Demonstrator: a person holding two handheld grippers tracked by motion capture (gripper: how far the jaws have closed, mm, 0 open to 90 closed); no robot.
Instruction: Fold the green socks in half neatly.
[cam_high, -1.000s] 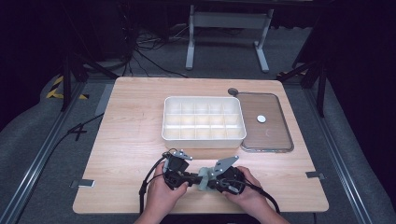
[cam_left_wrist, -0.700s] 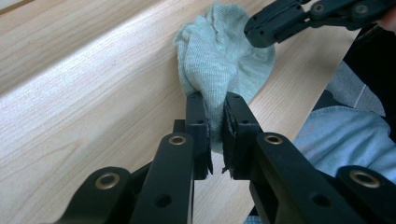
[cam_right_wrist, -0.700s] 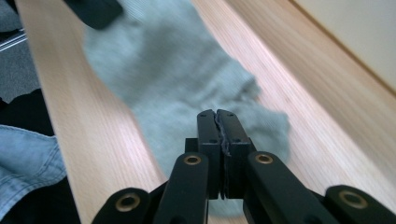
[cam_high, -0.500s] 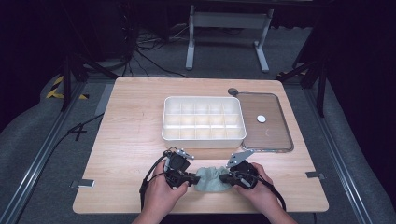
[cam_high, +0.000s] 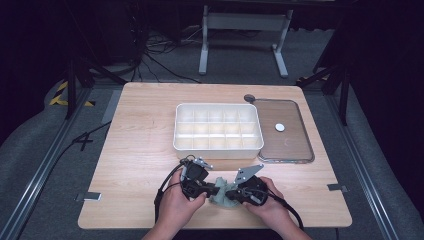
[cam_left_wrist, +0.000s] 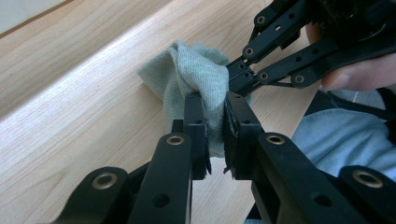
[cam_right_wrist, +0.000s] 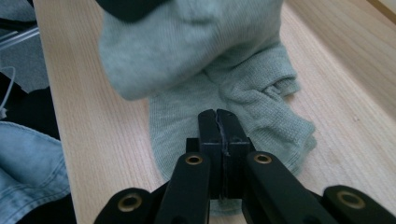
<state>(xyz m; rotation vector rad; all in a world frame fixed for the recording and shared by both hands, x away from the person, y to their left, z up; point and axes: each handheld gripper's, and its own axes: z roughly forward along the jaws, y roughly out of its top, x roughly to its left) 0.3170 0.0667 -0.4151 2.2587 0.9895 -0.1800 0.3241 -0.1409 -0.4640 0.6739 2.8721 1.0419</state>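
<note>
A pale green sock (cam_high: 220, 198) lies bunched near the table's front edge, between my two grippers. My left gripper (cam_high: 212, 190) is shut on a fold of the sock (cam_left_wrist: 196, 70), which is pinched between its jaws (cam_left_wrist: 215, 100). From the opposite side my right gripper (cam_high: 228, 193) comes in, and its tips (cam_left_wrist: 233, 74) meet the same bunch. In the right gripper view its jaws (cam_right_wrist: 217, 114) are pressed together over the sock (cam_right_wrist: 224, 60), apparently on a thin layer of it. The left gripper (cam_right_wrist: 130, 4) shows dark at the top of that view.
A white compartment box (cam_high: 176, 142) stands behind the grippers at mid table. To its right lies a clear brownish tray (cam_high: 295, 145) holding a small white disc (cam_high: 280, 127). A person's hands and blue sleeves are at the front edge.
Half a second ago the grippers stood farther apart with the sock stretched between them. They have come back together and the sock is bunched.
</note>
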